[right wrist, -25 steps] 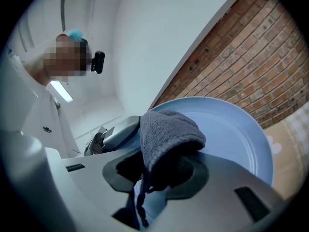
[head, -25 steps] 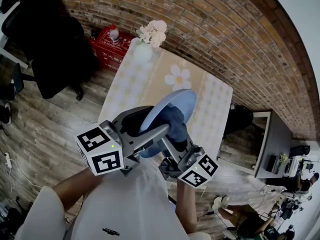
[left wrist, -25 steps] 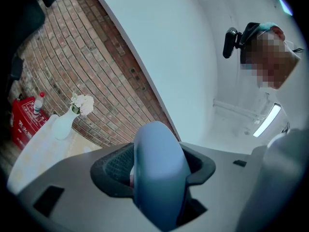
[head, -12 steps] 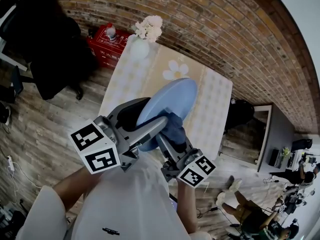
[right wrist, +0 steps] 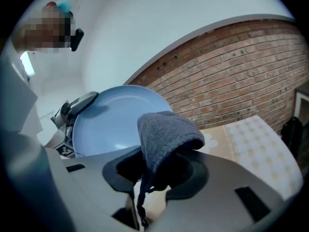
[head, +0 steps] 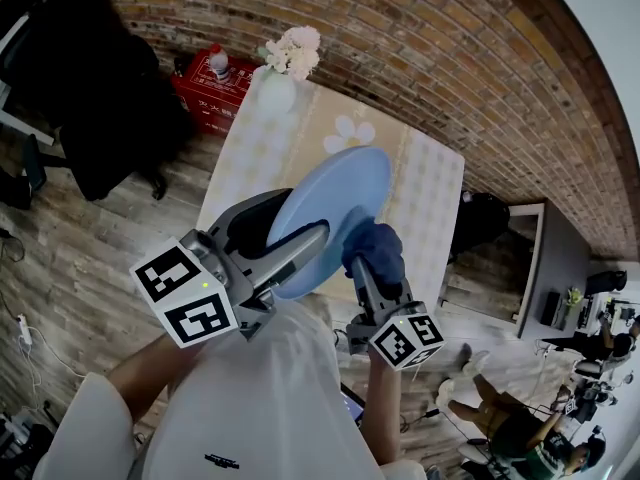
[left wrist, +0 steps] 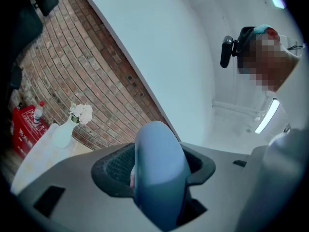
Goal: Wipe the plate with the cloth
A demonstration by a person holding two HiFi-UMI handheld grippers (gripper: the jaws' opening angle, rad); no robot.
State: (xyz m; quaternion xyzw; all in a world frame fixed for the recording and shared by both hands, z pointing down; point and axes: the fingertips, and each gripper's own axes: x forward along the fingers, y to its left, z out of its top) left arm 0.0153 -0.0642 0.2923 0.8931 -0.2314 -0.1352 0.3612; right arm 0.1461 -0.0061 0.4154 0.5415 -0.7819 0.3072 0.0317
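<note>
Blue plate (head: 345, 193) sits clamped in your left hand-held gripper (head: 287, 245). Your right hand-held gripper (head: 372, 271) pinches the cloth (head: 376, 246) at the plate's 4 o'clock.

In front of you stands a table (head: 432, 203) under a pale checked cover, with a white daisy print (head: 349, 131) near its far edge. At the table's far left corner you have a white vase (head: 277, 92) holding white flowers (head: 292, 50). Just beyond that corner, on the wood-plank floor (head: 90, 258), a red crate (head: 210, 103) sits against the brick wall (head: 420, 38), with a bottle (head: 219, 65) standing up from it. To your left, a black office chair (head: 100, 98) stands well apart from the table. Beside the table's right edge you see a dark object (head: 478, 233), too unclear to name. Further right there is a person (head: 515, 438).
</note>
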